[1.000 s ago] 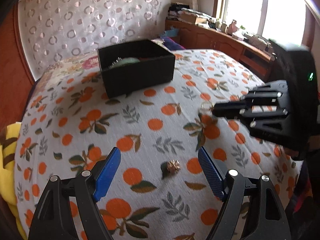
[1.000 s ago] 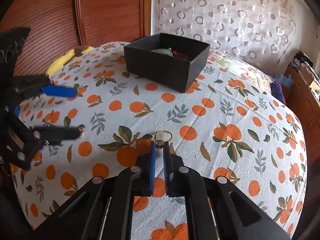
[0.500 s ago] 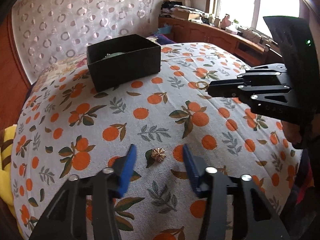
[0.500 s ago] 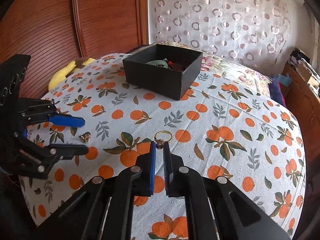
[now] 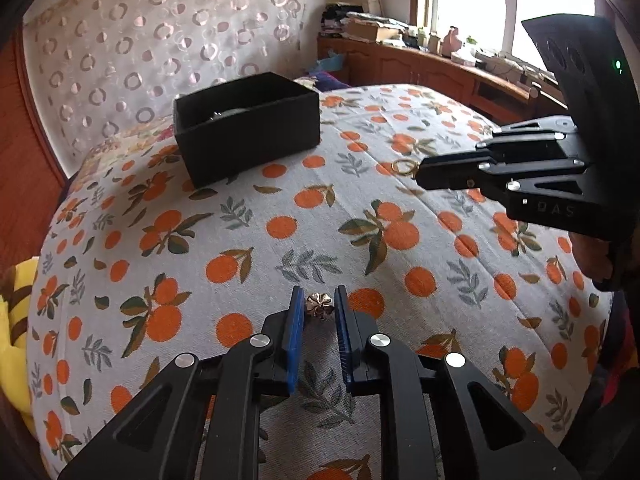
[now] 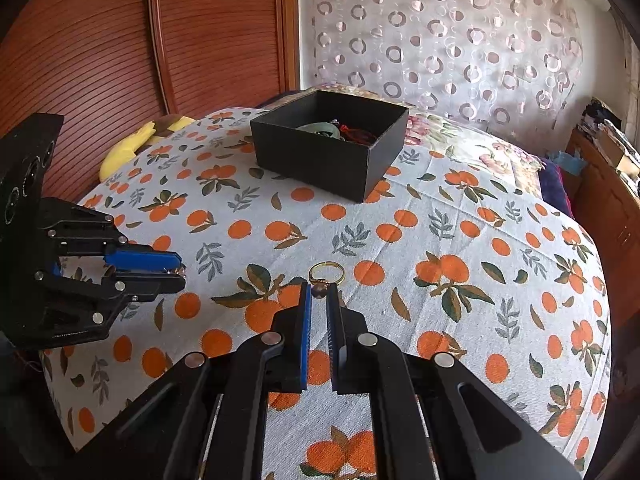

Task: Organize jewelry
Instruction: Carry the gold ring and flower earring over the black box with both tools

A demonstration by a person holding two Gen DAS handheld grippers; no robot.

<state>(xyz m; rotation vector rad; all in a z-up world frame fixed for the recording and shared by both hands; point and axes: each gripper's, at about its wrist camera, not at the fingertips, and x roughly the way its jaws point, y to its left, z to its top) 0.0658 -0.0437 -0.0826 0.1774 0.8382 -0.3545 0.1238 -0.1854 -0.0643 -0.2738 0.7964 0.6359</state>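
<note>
A black open box [image 5: 248, 136] with jewelry inside stands on the orange-print cloth; it also shows in the right wrist view [image 6: 332, 144]. My left gripper [image 5: 318, 304] is shut on a small gold flower-shaped piece [image 5: 319, 305] at the cloth; from the right wrist view it [image 6: 178, 270] sits at the left. My right gripper [image 6: 319, 290] is shut on a gold ring [image 6: 326, 272] and holds it above the cloth. In the left wrist view the ring [image 5: 404, 167] sticks out of the right gripper [image 5: 418, 174] at the right.
The bed's orange-print cloth [image 5: 280, 224] fills the middle. A yellow pillow [image 6: 128, 148] lies at the left edge by the wooden headboard [image 6: 120, 40]. A wooden cabinet [image 5: 440, 68] with clutter runs under the window.
My left gripper closed from wide open onto the gold flower piece. My right gripper, still holding the ring, rose and moved toward the box.
</note>
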